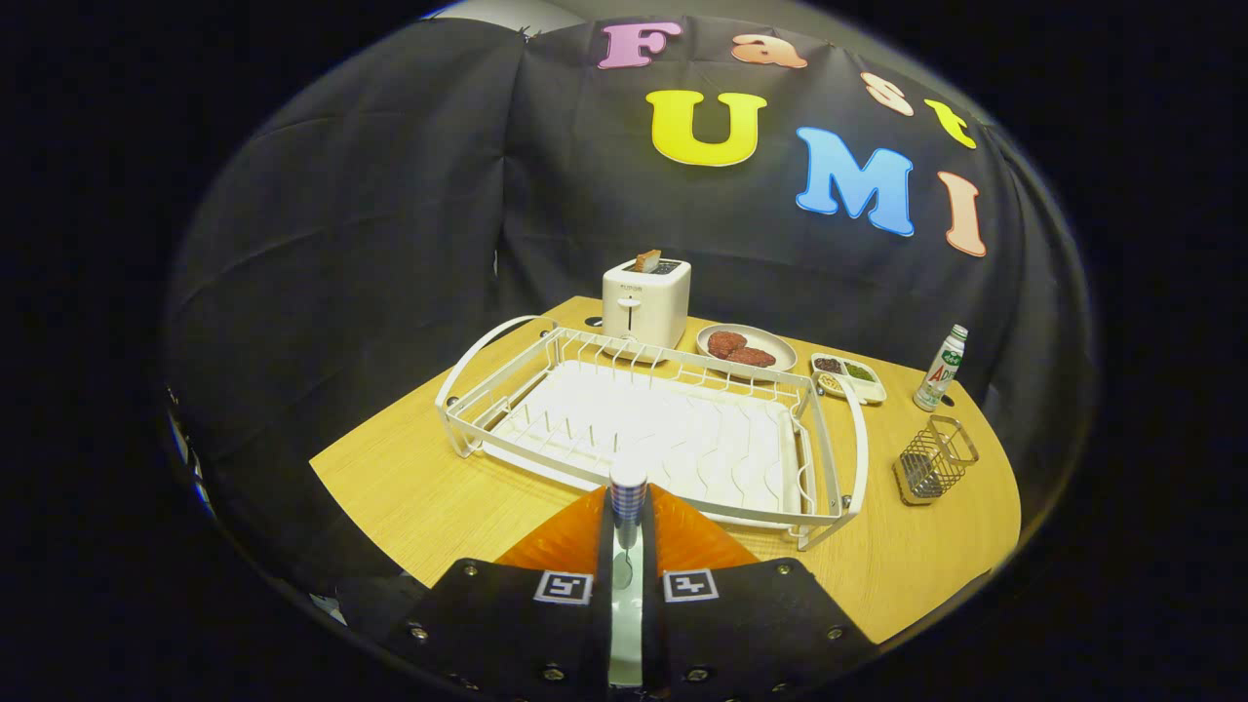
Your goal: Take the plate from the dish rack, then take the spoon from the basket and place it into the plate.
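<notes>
One spoon (627, 507) is pinched upright between the fingers of the tool (626, 546), jaws nearly closed on its handle, directly above the orange plate (682, 541) lying on the surface (409, 487) just before the empty dish rack (653, 429). Judging from that thin, end-on grip, the spoon may twist or slip early, or bounce off the plate if let go too high. Beyond, the wire basket (934, 458) stands apart.

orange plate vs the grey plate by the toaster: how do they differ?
The orange plate lies under the hand-held gripper, in front of the dish rack; the grey plate sits beyond the rack beside the toaster. The grey plate carries two brown patties; above the orange plate hangs the gripped spoon. Both lie flat on the table.
</notes>
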Motion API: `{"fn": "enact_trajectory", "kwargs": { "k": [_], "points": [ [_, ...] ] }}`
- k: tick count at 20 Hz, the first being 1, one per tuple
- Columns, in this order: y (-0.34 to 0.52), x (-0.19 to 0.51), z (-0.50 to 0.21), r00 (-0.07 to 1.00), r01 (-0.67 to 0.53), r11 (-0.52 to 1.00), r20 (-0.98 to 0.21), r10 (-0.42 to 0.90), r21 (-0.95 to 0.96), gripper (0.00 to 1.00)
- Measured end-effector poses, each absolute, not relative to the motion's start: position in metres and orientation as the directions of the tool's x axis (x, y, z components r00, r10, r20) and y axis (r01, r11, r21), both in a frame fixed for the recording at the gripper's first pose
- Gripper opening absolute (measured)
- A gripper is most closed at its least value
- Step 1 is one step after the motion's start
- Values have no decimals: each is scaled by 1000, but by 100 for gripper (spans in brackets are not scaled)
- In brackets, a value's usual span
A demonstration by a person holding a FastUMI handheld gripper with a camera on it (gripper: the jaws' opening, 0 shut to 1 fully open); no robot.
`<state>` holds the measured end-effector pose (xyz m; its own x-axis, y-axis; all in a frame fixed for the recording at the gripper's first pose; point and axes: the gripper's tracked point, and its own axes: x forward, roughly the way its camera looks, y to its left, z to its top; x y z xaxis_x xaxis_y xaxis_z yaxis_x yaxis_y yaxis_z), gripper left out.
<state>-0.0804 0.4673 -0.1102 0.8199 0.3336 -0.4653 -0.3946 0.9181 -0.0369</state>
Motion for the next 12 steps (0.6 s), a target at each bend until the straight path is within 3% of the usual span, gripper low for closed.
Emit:
{"fn": "enact_trajectory", "kwargs": {
  "k": [2, 12],
  "points": [
    [461, -77, -98, 840, -376, 926, -435, 323, -39, 17],
    [427, -59, -59, 884, -300, 954, -378, 275, -7, 17]
  ]
}}
